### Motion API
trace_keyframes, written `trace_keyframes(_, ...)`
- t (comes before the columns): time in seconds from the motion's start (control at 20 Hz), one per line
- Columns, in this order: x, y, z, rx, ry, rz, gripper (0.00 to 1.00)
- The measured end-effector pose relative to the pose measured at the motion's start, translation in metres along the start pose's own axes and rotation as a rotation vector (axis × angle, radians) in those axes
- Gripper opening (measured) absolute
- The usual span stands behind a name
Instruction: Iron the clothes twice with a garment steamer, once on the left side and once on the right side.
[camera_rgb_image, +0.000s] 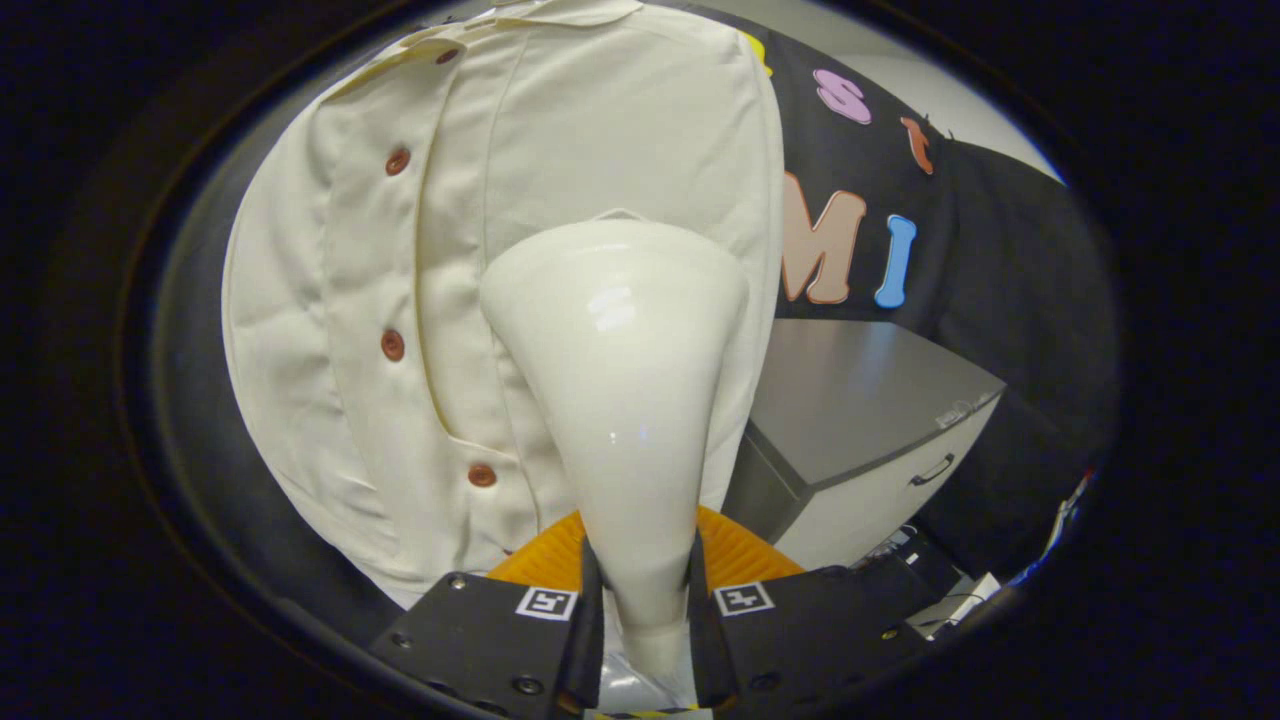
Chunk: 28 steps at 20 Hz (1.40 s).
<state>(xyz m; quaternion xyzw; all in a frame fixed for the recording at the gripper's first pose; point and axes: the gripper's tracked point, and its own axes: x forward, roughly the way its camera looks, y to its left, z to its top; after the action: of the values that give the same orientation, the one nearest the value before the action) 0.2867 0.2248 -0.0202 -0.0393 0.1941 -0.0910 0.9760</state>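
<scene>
The gripper (640, 590) at the bottom centre of the frame is clenched on the steamer (620, 400), both fingers pressing the narrow neck of its handle. The steamer's wide head rises through the middle of the frame and lies against the shirt (420, 300), to the right of the button placket. The shirt hangs across the upper left and centre, three buttons (392, 345) down its front, with a cabinet (870, 420) at the right, beyond it.
</scene>
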Motion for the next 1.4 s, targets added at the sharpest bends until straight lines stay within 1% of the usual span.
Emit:
trace_keyframes(0.45, 0.021, -0.005, -0.068, -0.027, 0.076, -0.024, 0.36)
trace_keyframes(0.8, 0.035, -0.011, -0.098, -0.004, 0.098, -0.022, 0.36)
trace_keyframes(1.0, 0.035, -0.013, -0.117, -0.023, 0.126, -0.033, 0.35)
trace_keyframes(1.15, 0.034, -0.013, -0.143, -0.042, 0.172, -0.045, 0.35)
trace_keyframes(1.3, 0.032, -0.013, -0.166, -0.032, 0.205, -0.042, 0.35)
trace_keyframes(1.4, 0.026, -0.013, -0.181, -0.048, 0.235, -0.041, 0.34)
